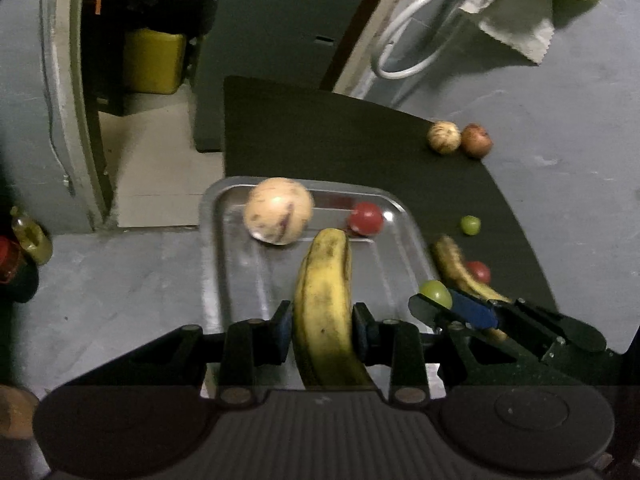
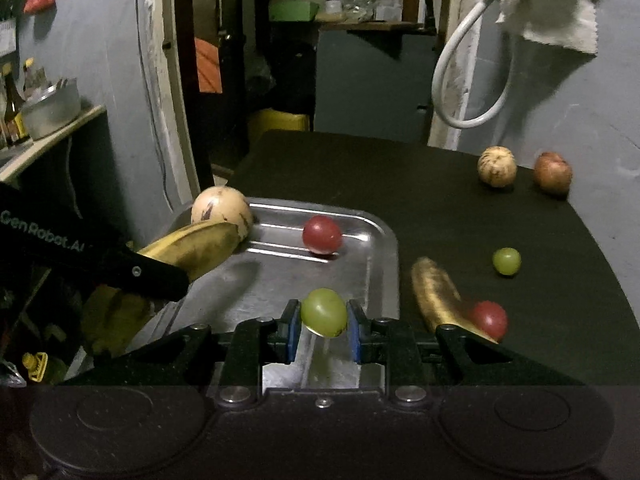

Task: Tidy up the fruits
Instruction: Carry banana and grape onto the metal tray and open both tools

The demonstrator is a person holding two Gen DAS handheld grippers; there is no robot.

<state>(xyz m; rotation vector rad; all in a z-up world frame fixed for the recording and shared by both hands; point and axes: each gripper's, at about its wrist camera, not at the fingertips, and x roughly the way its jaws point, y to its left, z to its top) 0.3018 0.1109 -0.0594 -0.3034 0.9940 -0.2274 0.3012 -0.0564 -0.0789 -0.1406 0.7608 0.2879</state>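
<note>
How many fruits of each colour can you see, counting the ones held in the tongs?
Yellow bananas: 2, one held, one on the dark mat
Green: 2, one held, one on the mat
Red: 2, one in the metal tray, one on the mat
Pale speckled: 2
Reddish brown: 1
Total: 9

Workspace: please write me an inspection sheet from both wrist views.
Surface: dark mat on grey floor.
Job's things: tray holds a pale fruit and a red fruit; on the mat, second banana, green fruit, three more.
Clutter: nothing seen on the mat.
Grippers: left gripper shut on banana; right gripper shut on green grape.
Cables: white hose on the wall.
Surroundings: cloth, shelf with pot.
</note>
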